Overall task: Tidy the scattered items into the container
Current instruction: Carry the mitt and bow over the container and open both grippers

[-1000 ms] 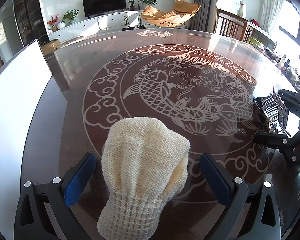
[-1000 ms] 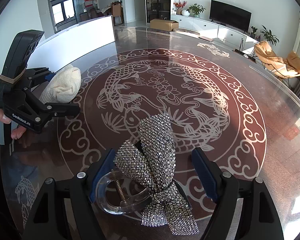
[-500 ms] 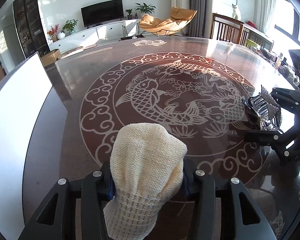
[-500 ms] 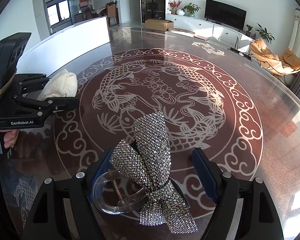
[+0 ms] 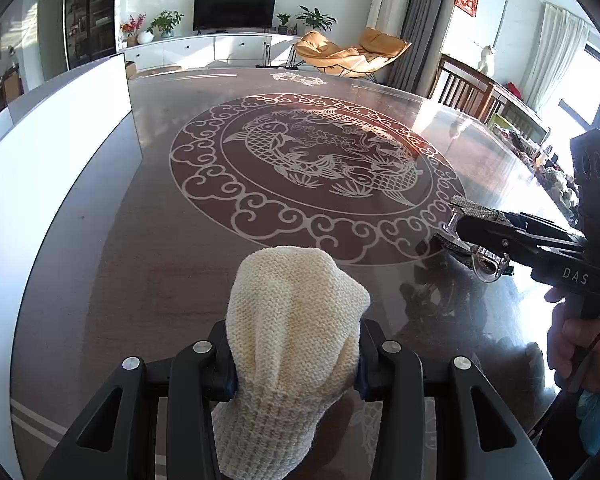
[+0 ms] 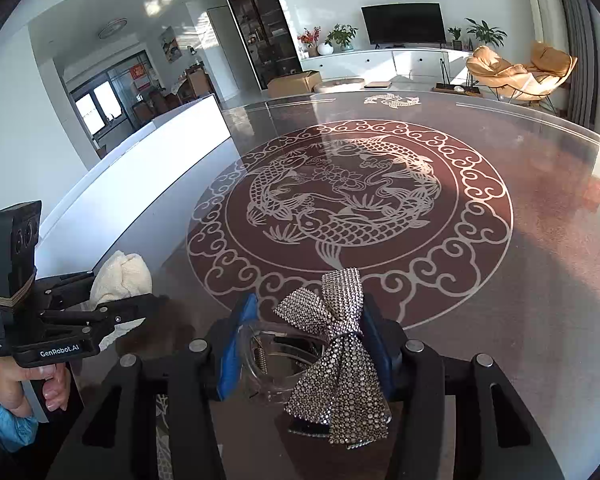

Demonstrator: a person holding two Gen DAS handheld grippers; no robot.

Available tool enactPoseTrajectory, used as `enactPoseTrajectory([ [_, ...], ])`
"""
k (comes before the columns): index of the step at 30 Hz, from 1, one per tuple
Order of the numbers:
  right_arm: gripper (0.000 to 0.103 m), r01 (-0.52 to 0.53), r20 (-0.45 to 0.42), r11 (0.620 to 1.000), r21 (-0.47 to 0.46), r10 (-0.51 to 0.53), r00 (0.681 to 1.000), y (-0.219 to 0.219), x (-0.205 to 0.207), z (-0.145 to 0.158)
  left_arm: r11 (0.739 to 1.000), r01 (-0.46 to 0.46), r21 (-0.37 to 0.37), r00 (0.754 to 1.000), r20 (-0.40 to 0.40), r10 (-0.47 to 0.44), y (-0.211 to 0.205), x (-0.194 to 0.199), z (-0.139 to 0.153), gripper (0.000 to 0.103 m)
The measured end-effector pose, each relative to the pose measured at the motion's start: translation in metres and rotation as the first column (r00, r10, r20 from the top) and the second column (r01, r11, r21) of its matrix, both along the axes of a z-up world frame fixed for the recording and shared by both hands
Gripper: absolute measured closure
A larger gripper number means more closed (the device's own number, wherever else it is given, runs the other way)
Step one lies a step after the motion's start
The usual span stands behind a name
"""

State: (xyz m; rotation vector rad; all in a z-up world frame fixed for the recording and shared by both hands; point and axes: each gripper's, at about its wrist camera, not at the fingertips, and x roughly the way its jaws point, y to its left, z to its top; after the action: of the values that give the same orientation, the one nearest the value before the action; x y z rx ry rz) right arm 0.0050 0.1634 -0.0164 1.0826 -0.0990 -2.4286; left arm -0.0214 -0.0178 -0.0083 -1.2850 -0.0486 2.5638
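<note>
- My left tool (image 5: 296, 364) now has its jaws clamped on the cream knitted sock (image 5: 296, 328); a second ago they stood wide either side of it, so this grasp is fresh.
- The sock bulges above the pads and its ribbed cuff hangs toward me, below the jaws. I judge it just clear of the table (image 5: 148, 240), though I can't be certain from here.
- My right tool (image 6: 304, 350) has just been closing, and its blue pads (image 6: 236, 344) now press on the clear hair claw with the rhinestone bow (image 6: 332, 344). Half a second ago the pads still stood well apart around it.
- From the left wrist view the claw sits pinched in the right tool at the near right of the table, bow tip pointing toward the fish pattern.
- The white container (image 5: 60, 152) stands along the left side of the table, its wall rising just left of the sock. In the right wrist view it runs from near left to far.
- So both items are in hand at once and nothing is in the container yet. I judge the next move is carrying both left over that white wall, the sock having the shorter way.
- The bow droops loose below the claw, so I'd watch that it doesn't catch on the rim.
</note>
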Motion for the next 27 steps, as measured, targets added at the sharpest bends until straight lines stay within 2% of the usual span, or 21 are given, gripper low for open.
enactPoseTrajectory([
  [4,0.051,-0.024,-0.025,0.994,0.106,0.027,0.999,-0.024,0.021,0.003,1.000,0.007,-0.006,1.000,0.016,-0.007,0.003,0.010,-0.005,0.061],
  [9,0.050,-0.080,-0.005,0.975,0.205,0.083,0.997,-0.039,0.033,-0.006,1.000,0.009,0.002,1.000,0.017,-0.009,0.000,0.018,-0.012,0.061],
  [13,0.043,-0.149,0.072,0.963,0.224,0.136,0.988,-0.032,0.033,-0.022,1.000,0.012,0.003,1.000,0.009,-0.012,0.000,0.019,-0.014,0.061],
  [16,0.043,-0.168,0.066,0.954,0.250,0.156,0.986,-0.029,0.036,-0.025,1.000,0.017,-0.001,1.000,0.004,-0.017,0.001,0.020,-0.015,0.061],
  [17,0.044,-0.171,0.064,0.955,0.241,0.160,0.985,-0.027,0.038,-0.024,1.000,0.018,-0.002,1.000,0.002,-0.018,0.001,0.021,-0.015,0.061],
  [19,0.054,-0.170,0.050,0.963,0.211,0.163,0.985,-0.024,0.041,-0.022,1.000,0.020,-0.002,1.000,-0.001,-0.020,0.001,0.021,-0.015,0.061],
  [23,0.055,-0.140,0.031,0.971,0.193,0.137,0.990,-0.020,0.046,-0.015,1.000,0.025,0.003,1.000,0.002,-0.025,0.002,0.021,-0.016,0.061],
  [27,0.055,-0.095,0.015,0.987,0.129,0.094,0.995,-0.018,0.051,0.003,0.998,0.040,0.038,0.999,0.013,-0.040,0.004,0.025,-0.013,0.061],
])
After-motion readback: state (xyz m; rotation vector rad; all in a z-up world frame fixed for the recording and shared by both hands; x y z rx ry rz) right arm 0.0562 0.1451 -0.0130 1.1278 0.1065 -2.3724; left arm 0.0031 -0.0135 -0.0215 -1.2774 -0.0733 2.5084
